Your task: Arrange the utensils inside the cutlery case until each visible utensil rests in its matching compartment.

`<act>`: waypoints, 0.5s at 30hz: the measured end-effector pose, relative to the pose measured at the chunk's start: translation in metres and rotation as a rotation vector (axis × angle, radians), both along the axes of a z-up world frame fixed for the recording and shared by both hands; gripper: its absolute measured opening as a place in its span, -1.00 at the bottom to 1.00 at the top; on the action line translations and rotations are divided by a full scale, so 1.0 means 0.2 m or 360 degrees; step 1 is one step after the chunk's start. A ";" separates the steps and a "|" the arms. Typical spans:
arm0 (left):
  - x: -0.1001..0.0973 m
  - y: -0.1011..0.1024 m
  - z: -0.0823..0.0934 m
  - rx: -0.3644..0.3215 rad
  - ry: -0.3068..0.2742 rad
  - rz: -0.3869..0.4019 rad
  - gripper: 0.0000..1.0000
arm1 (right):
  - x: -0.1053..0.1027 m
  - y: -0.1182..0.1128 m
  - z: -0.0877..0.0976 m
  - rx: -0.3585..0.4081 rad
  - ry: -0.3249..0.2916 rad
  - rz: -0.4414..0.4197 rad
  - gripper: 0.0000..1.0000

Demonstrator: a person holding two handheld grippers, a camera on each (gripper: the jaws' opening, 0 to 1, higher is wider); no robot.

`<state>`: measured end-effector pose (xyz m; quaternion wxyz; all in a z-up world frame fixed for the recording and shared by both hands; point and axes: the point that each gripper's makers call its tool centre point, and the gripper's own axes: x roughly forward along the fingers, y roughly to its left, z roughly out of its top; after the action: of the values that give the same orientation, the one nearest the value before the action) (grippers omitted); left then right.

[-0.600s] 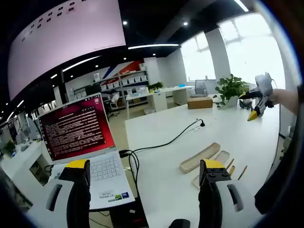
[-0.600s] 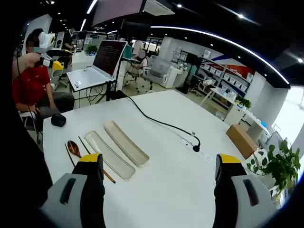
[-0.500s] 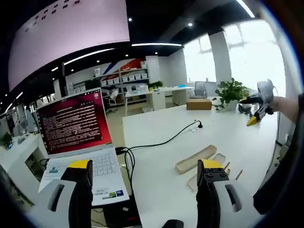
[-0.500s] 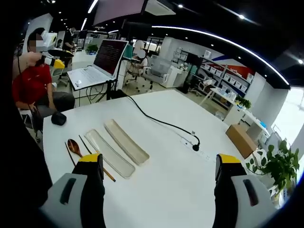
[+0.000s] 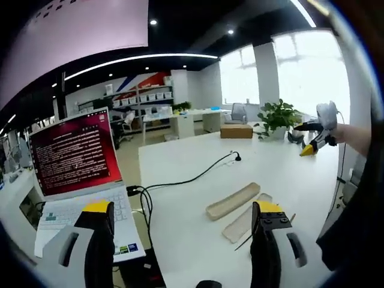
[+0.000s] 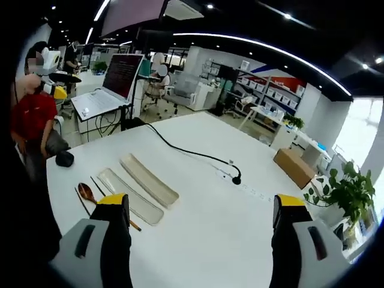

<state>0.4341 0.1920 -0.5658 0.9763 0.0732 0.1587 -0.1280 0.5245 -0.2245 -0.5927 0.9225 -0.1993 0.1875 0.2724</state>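
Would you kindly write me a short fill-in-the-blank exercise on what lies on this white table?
1. The spoon lies on the table, beside the ____ long trays.
2. The laptop screen glows ____.
3. A black ____ runs across the table.
4. Both tongs, left and right, stand ____.

Missing words: two; red; cable; open

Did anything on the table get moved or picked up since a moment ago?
No. Only the cameras shifted with the hands. The left gripper and right gripper stay open and empty. The two case halves, wooden spoon and chopsticks lie where they were.
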 end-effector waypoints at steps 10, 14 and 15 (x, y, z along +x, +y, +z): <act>0.00 -0.03 0.05 -0.0219 -0.0055 -0.0021 0.67 | -0.03 0.08 0.02 0.0206 0.0044 0.0052 0.80; 0.01 -0.04 0.08 -0.0162 -0.0115 -0.0045 0.50 | -0.03 0.08 0.01 0.0262 0.0078 0.0041 0.73; 0.01 -0.03 0.08 -0.0159 -0.0098 -0.0036 0.47 | -0.03 0.07 0.00 0.0248 0.0080 0.0037 0.73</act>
<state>0.4355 0.1851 -0.5493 0.9816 0.0301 0.1211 -0.1444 0.5183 -0.2099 -0.5924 0.9270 -0.1221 0.1864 0.3018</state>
